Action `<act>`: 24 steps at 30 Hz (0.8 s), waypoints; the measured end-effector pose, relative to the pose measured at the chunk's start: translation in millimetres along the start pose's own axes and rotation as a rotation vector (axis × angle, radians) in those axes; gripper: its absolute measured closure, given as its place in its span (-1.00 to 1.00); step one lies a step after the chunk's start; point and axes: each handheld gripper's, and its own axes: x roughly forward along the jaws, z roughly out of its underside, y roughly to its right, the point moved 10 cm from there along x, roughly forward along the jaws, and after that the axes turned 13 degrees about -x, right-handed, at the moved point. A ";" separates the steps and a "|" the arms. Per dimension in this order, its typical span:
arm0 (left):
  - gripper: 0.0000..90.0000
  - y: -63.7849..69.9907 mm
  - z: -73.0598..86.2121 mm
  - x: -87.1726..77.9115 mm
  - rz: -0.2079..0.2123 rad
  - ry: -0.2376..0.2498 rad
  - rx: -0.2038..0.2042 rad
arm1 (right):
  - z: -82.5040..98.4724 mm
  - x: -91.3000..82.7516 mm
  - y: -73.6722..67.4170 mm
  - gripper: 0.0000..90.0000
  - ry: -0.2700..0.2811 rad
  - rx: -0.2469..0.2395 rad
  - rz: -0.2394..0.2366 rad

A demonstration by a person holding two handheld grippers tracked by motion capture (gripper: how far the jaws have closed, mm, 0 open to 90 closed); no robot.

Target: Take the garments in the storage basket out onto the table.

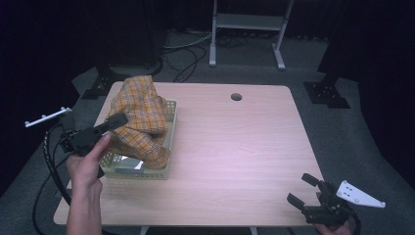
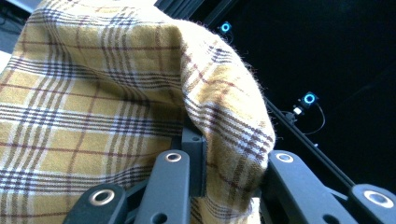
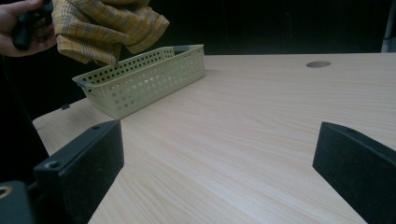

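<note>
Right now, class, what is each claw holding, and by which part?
The left claw is shut on the yellow plaid cloth, pinching a fold at its side, above the basket. The right claw is open and holds nothing.

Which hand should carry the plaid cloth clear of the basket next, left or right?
Left, probably. The left gripper is shut on the plaid cloth, held above the basket. The right gripper sits open at the table's near right corner, holding nothing.

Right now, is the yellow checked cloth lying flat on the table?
No, the cloth hangs in the air above the basket, held up by the left tongs.
</note>
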 end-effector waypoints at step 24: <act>0.74 43.2 -4.0 14.7 0.084 -0.001 0.030 | -2.8 -3.8 1.7 -0.96 0.015 -0.002 0.016</act>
